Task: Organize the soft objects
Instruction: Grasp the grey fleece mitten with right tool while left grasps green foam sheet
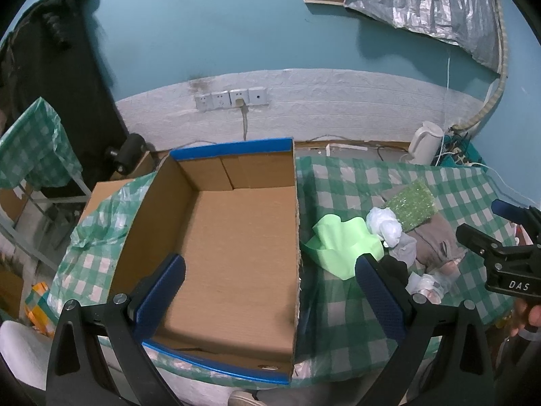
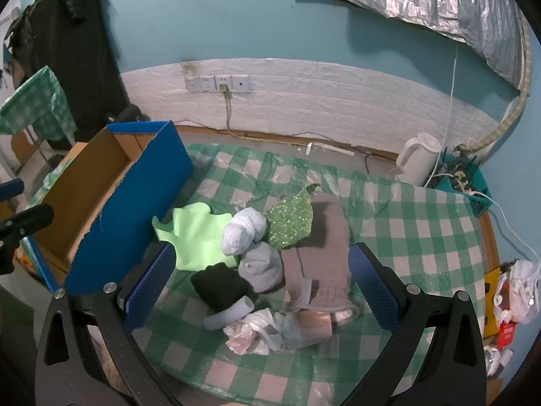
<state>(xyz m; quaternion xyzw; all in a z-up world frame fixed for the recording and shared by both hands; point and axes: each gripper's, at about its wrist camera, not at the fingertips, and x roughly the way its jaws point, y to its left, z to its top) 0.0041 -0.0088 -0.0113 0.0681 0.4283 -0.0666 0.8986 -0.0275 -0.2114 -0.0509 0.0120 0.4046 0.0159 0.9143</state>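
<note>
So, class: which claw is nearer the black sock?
Right. The right claw hangs directly over the black sock; the left claw is over the cardboard box, beside the pile.

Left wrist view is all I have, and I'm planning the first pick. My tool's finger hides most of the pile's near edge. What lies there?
Observer: A black bundle, with a pale grey tube lying against its near side, on the checked cloth.
Operator: Is the right tool holding anything?
Observer: No. The right tool is open, with one finger on either side of the pile, gripping nothing.
</note>
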